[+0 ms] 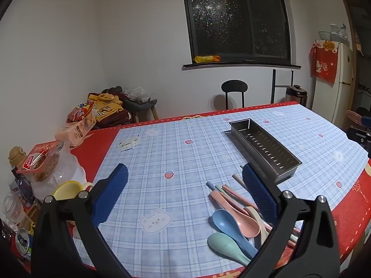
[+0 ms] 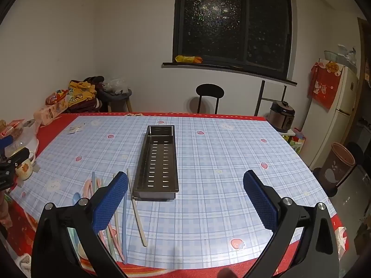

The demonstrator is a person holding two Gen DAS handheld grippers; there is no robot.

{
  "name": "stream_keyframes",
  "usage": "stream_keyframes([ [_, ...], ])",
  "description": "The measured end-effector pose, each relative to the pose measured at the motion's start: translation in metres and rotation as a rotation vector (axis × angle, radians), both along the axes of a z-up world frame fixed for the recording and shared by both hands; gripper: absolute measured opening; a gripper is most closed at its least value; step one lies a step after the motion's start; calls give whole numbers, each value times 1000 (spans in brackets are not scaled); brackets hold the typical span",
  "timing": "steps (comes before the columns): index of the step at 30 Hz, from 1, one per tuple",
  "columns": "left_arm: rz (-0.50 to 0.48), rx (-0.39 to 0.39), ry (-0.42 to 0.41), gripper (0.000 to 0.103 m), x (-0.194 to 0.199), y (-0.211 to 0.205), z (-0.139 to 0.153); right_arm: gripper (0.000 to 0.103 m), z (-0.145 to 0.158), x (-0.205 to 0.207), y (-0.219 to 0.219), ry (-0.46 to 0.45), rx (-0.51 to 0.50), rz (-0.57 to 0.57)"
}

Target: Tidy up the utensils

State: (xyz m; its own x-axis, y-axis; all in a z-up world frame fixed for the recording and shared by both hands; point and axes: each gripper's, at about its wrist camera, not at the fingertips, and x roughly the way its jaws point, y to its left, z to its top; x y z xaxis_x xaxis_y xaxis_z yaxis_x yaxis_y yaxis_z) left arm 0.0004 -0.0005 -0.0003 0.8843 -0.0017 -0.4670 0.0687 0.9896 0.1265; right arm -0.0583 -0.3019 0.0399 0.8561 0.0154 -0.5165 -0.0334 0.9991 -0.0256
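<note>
A long perforated steel utensil tray [image 1: 265, 147] [image 2: 157, 162] stands empty on the checked tablecloth. A pile of pastel spoons [image 1: 234, 227] and chopsticks [image 2: 124, 222] lies at the table's near edge, left of the tray's near end. One beige chopstick [image 2: 139, 217] lies apart beside the tray. My left gripper [image 1: 185, 192] is open and empty above the cloth, the pile just under its right finger. My right gripper [image 2: 185, 197] is open and empty, in front of the tray, the pile under its left finger.
Snack packs, a glass jar [image 1: 58, 173], a yellow cup [image 1: 67, 190] and cans crowd the table's left edge. Paper slips [image 1: 129, 142] lie far left. A black chair [image 2: 208, 97], cooker [image 2: 281, 115] and fridge [image 2: 334, 115] stand beyond the table.
</note>
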Motion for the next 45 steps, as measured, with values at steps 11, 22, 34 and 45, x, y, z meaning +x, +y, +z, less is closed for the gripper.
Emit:
stream_keyframes([
  [11,12,13,-9,97,0,3,-3,97,-1,-2,6,2,-18,10],
  [22,26,37,-20,97,-2,-2,0,97,-3,2,3,14,-17,0],
  [34,26,38,-20,97,-2,-1,3,97,-4,2,1,16,-13,-5],
  [45,25,37,-21,97,-3,-1,3,97,-4,2,0,16,-12,-5],
])
